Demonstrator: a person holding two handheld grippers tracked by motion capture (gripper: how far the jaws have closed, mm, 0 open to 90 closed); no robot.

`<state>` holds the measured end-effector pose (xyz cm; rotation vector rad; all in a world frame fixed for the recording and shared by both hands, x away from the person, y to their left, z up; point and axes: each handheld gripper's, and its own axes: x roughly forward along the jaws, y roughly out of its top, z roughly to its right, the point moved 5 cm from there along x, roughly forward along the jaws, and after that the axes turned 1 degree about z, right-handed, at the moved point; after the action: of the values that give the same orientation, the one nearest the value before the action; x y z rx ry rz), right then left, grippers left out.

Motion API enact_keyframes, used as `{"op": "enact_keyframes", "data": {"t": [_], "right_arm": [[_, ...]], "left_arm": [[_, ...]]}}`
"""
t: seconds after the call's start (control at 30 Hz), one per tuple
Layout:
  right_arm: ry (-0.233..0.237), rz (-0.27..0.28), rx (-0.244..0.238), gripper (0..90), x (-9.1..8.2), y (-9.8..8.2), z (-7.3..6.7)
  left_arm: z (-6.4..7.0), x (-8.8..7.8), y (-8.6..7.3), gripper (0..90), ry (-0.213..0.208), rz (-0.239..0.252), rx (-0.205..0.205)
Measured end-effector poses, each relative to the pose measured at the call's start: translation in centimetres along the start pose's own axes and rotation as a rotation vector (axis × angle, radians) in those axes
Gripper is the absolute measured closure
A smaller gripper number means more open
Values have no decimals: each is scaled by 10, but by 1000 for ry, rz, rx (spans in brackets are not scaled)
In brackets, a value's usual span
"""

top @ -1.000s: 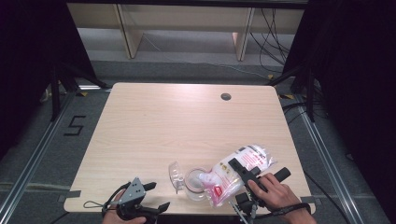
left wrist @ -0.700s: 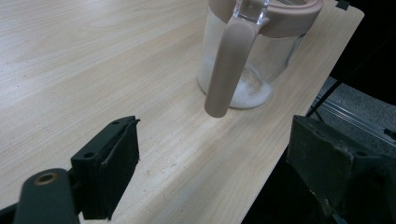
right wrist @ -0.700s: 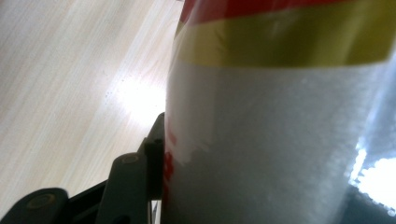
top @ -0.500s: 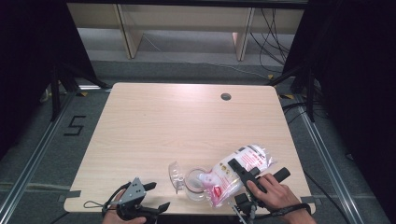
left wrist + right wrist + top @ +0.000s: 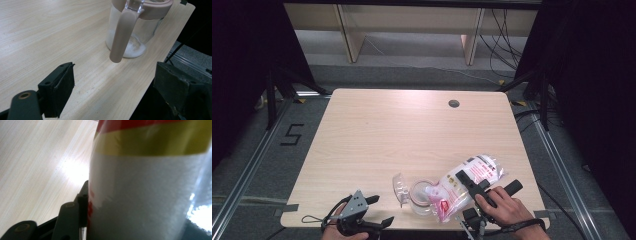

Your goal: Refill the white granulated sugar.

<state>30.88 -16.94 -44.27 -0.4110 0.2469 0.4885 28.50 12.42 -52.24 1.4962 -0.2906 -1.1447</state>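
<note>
A clear glass jar (image 5: pixel 421 196) with a pinkish-brown rim and handle (image 5: pixel 122 35) stands near the table's front edge, its clear lid (image 5: pixel 399 187) flipped open to the left. A little white powder lies in its bottom (image 5: pixel 133 48). My right gripper (image 5: pixel 466 184) is shut on a plastic bag of white grains (image 5: pixel 472 175) with red print, which lies tilted with its lower end by the jar's mouth. In the right gripper view the bag (image 5: pixel 150 195) presses against my one visible finger (image 5: pixel 83 200). My left gripper (image 5: pixel 382 210) stands open left of the jar, nothing between its fingers (image 5: pixel 62 87).
The wooden table (image 5: pixel 402 135) has a round cable hole (image 5: pixel 454 103) at the back right. Its front edge (image 5: pixel 150 82) runs just beside the jar. Shelving and cables lie beyond the far edge.
</note>
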Motion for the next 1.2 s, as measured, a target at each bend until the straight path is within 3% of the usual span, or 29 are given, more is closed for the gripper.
{"op": "enact_keyframes", "data": {"t": [0.63, 0.7, 0.8, 0.83, 0.87, 0.93, 0.97, 1.2], "right_arm": [[8, 6, 11, 536, 0, -1, 0], [9, 0, 43, 537, 0, -1, -3], [9, 8, 16, 538, 1, -1, -1], [11, 0, 47, 538, 0, -1, -3], [10, -1, 48, 539, 0, -1, -3], [13, -3, 43, 539, -1, -1, -2], [5, 10, 12, 540, 0, -1, 0], [8, 5, 9, 542, 0, -1, 0]], "left_arm": [[-1, 0, 0, 164, -3, 0, 20], [0, 0, 0, 164, 0, 0, 0], [0, 0, 0, 164, 0, -1, 1], [0, 0, 0, 164, 0, -1, 2], [0, 0, 0, 164, 0, -1, 1], [0, 0, 0, 164, 0, 0, 0], [0, 0, 0, 164, 0, 0, 1], [0, 0, 0, 164, -1, -1, 3]]}}
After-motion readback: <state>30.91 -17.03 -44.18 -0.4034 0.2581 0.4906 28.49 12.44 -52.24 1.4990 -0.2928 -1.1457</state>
